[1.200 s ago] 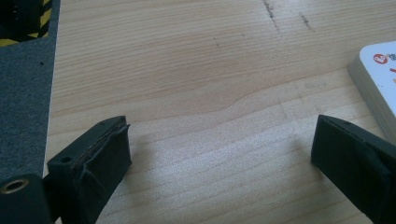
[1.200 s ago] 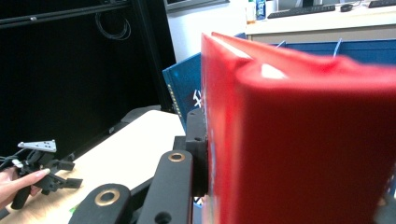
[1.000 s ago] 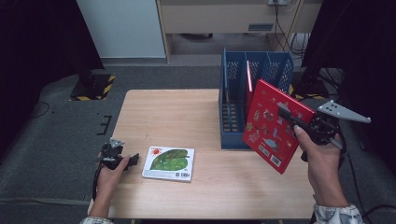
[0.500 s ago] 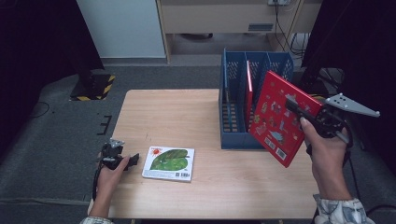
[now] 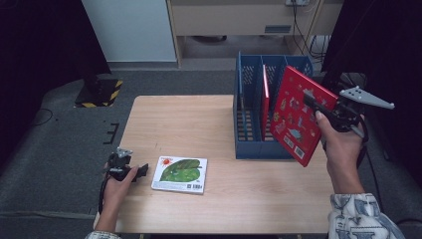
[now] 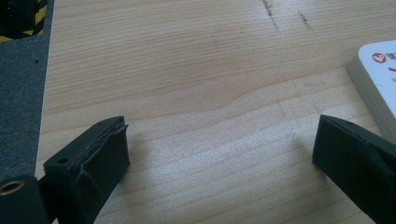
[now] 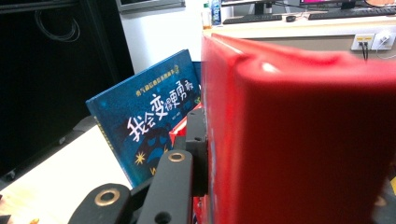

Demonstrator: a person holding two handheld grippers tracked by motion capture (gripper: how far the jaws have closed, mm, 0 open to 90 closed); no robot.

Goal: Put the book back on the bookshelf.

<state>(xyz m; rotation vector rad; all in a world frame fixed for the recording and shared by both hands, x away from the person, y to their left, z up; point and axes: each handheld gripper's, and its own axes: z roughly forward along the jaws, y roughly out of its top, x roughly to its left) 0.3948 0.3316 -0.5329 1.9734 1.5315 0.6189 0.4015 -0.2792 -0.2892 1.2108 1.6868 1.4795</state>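
The left hand-held gripper (image 5: 142, 169) is resting low at the near left edge of the counter (image 5: 199, 119), its jaws standing wide apart with nothing but bare wood between them. Just beyond its tips, to its right, a green book (image 5: 179, 174) is lying flat on the counter; in the left gripper view a white corner of that book (image 6: 378, 84) is sitting just beside the right-hand jaw, apart from it.

Well across the counter, the right hand-held gripper (image 5: 312, 99) is being held up in the air, with the person's hand (image 5: 338, 144) wrapped around its body. Its jaws are clamping the upper edge of a red book (image 5: 293, 117), which is hanging tilted below and to the left of the gripper, its cover facing the person. In the right gripper view the red book (image 7: 303, 140) is looming close, with one black jaw pressing flat against its left face.

Just left of the held book, a blue rack (image 5: 249, 119) is standing on the counter, its dividers upright. A thin red book (image 5: 265, 102) is standing on edge in one of its slots, between the rack's near dividers. Past the right hand-held gripper's jaw, a dark blue book (image 7: 144, 121) is leaning inside the rack.
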